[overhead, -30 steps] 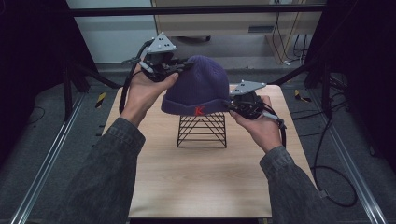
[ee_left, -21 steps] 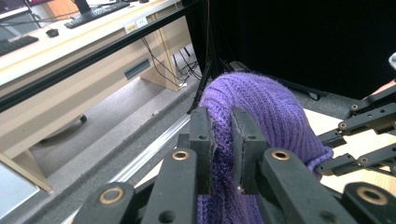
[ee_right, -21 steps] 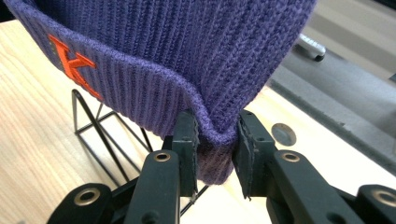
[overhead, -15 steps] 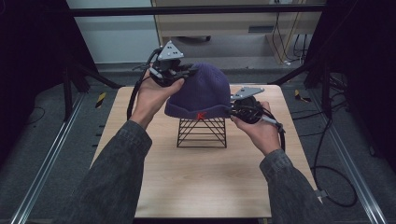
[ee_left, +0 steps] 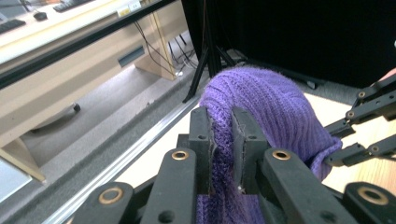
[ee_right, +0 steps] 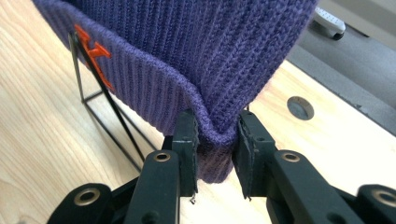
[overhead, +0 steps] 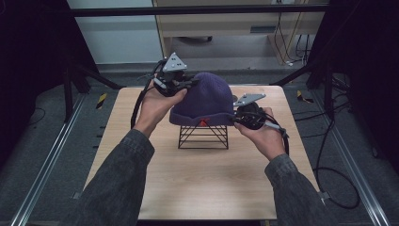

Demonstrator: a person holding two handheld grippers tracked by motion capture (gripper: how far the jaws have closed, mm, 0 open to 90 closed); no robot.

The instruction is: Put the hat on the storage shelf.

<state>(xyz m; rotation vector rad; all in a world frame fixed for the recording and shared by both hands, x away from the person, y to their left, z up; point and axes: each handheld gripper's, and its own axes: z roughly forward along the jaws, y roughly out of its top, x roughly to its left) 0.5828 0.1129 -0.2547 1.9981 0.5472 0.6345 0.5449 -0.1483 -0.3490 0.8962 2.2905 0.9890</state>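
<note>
I've got the purple beanie (overhead: pixel 207 99) pinched on both sides, sitting over the black wire stand (overhead: pixel 203 137) near the middle-back of the wooden table (overhead: pixel 197 188). Left gripper (overhead: pixel 181 84) is at the hat's upper left side, jaws clamped on a fold of knit; in the left gripper view the fabric (ee_left: pixel 261 107) is squeezed tight between the two pads. Right gripper (overhead: pixel 240 117) is at the hat's lower right edge, jaws shut on the folded cuff; in the right gripper view the cuff (ee_right: pixel 187 88) bulges down between the pads. Orange logo (ee_right: pixel 93 49) on the cuff faces me, just above the stand's top wires. Cuff looks to be touching the stand's top, but I can't tell if it's fully seated. Both hands are close to the hat, forearms coming in from the near edge.
</note>
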